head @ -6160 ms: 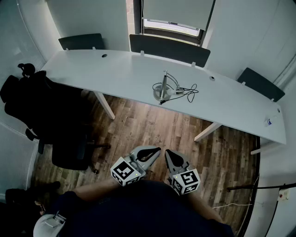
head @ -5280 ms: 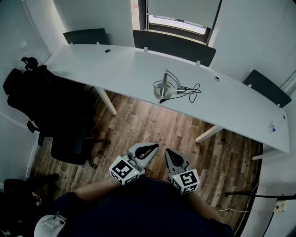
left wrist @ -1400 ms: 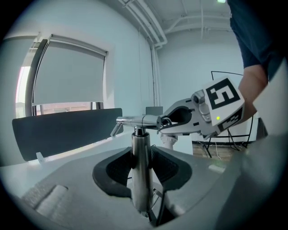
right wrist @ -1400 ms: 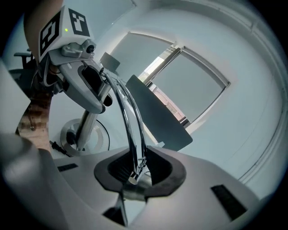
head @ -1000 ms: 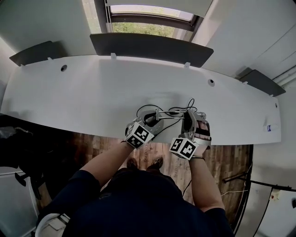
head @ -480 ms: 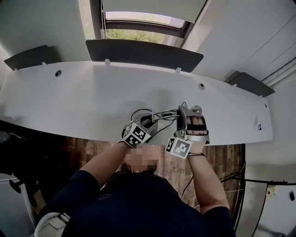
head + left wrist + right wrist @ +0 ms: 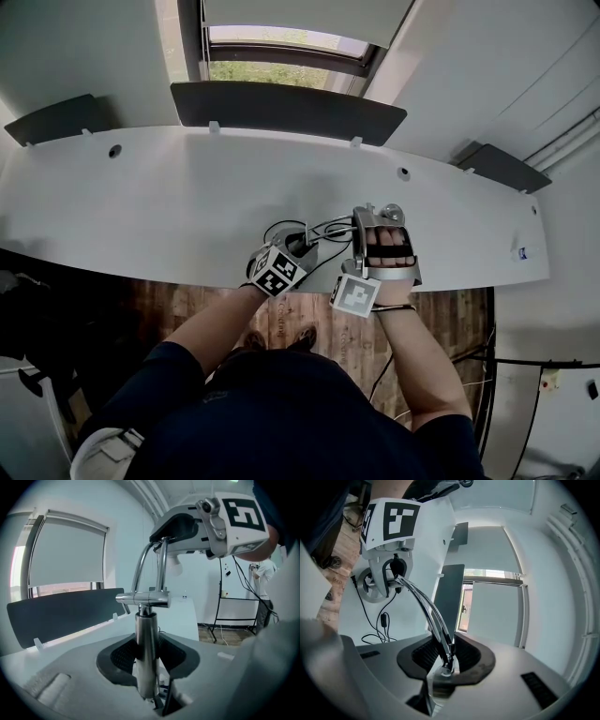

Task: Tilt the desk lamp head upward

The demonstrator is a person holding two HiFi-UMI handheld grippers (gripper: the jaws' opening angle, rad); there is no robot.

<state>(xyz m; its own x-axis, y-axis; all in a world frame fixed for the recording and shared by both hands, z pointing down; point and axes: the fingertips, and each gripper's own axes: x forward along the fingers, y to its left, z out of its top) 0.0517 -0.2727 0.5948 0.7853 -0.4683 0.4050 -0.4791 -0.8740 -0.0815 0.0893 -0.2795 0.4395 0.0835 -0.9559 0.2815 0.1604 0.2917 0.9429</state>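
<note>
A chrome desk lamp (image 7: 328,228) stands near the front edge of the white desk (image 7: 169,187). My left gripper (image 7: 302,246) is shut on its upright post (image 7: 146,648), one pad against each side, just above the round base (image 7: 370,590). The two curved arm rods (image 7: 426,606) rise from there to the lamp head (image 7: 440,679), which sits deep between the pads of my right gripper (image 7: 368,221). Those jaws are opening, though the head still touches both pads. In the left gripper view the right gripper (image 7: 187,527) hangs above the post.
The lamp's black cable (image 7: 382,620) loops over the desk beside the base. Dark panels (image 7: 286,103) line the desk's far edge below a window (image 7: 281,56). Wood floor (image 7: 450,319) lies under the desk's near edge. Off to the right, a person (image 7: 265,573) stands by a stand (image 7: 220,616).
Since the earliest frames the person has walked to the desk and both grippers have closed on the lamp. Over the last second the right gripper rose a little with the lamp head; the left stayed put.
</note>
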